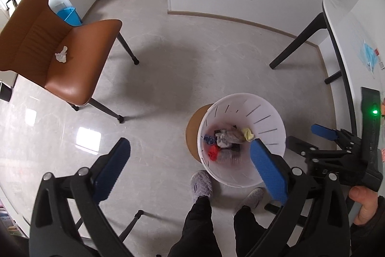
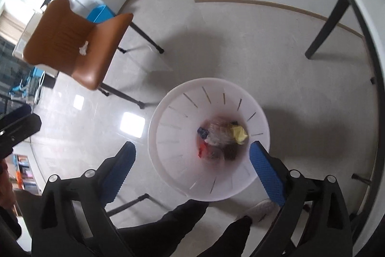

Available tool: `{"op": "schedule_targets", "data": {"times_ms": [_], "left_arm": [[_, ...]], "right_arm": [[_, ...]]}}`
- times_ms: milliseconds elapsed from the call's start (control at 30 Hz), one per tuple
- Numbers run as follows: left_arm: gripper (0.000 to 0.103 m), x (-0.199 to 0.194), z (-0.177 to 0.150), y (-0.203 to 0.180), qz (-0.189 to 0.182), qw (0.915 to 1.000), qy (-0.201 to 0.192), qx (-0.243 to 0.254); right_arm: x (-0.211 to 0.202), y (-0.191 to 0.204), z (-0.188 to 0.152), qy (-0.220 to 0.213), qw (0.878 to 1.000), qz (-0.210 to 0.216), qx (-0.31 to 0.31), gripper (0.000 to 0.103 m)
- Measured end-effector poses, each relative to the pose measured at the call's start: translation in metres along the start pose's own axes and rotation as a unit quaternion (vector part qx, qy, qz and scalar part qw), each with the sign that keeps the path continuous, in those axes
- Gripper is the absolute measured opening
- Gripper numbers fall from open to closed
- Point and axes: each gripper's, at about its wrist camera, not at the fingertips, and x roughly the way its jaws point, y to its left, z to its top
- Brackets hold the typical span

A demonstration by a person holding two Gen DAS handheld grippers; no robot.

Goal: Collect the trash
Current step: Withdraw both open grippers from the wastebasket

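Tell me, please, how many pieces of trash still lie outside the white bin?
1 for certain: a crumpled white tissue on the brown chair. Something blue on the table at right may be another.

**Black frames, blue pads, dark clothes**

The left tongs are built of matte black plastic arms joined by round silver pivot screws, each arm ending in a long blue finger pad with a fine knurled texture. The right tongs have the same black linkage, silver screws and blue textured pads; seen from the left wrist camera, their black body carries a small lit green lamp. The right hand shows pale bare skin and a dark sleeve cuff. Below the tongs are black trousers and grey patterned slippers.
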Motion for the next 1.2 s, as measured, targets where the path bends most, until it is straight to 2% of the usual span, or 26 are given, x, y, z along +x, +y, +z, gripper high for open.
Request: {"op": "schedule_targets", "data": {"times_ms": [67, 133, 267, 400, 567, 733, 933, 1067, 1200], "left_arm": [[0.095, -0.009, 0.002, -0.003, 0.004, 1.0000, -0.007, 0.004], [0.095, -0.024, 0.006, -0.011, 0.001, 0.9997, -0.021, 0.011], [0.095, -0.059, 0.015, -0.036, -0.009, 0.9980, -0.054, 0.030], [0.095, -0.097, 0.019, -0.068, -0.025, 0.9946, -0.087, 0.051], [0.095, -0.128, 0.015, -0.109, -0.043, 0.9897, -0.117, 0.071], [0.095, -0.144, 0.009, -0.143, -0.048, 0.9855, -0.130, 0.098], [0.095, -0.152, -0.001, -0.180, -0.057, 0.9824, -0.128, 0.124], [0.095, -0.154, -0.008, -0.207, -0.074, 0.9796, -0.125, 0.139], [0.095, -0.154, -0.018, -0.242, -0.093, 0.9752, -0.117, 0.163]], "right_arm": [[-0.020, 0.000, 0.001, -0.012, 1.000, 0.002, 0.004, 0.097], [-0.054, -0.003, -0.002, -0.044, 0.999, 0.007, 0.011, 0.100], [-0.127, -0.013, -0.009, -0.107, 0.994, -0.004, 0.031, 0.100], [-0.198, -0.035, -0.025, -0.162, 0.985, -0.034, 0.056, 0.100], [-0.252, -0.058, -0.045, -0.209, 0.973, -0.061, 0.073, 0.100], [-0.278, -0.078, -0.066, -0.236, 0.965, -0.074, 0.082, 0.100], [-0.293, -0.100, -0.091, -0.255, 0.957, -0.094, 0.104, 0.100], [-0.302, -0.140, -0.126, -0.263, 0.945, -0.126, 0.150, 0.100], [-0.294, -0.185, -0.156, -0.239, 0.937, -0.160, 0.197, 0.100]]}}
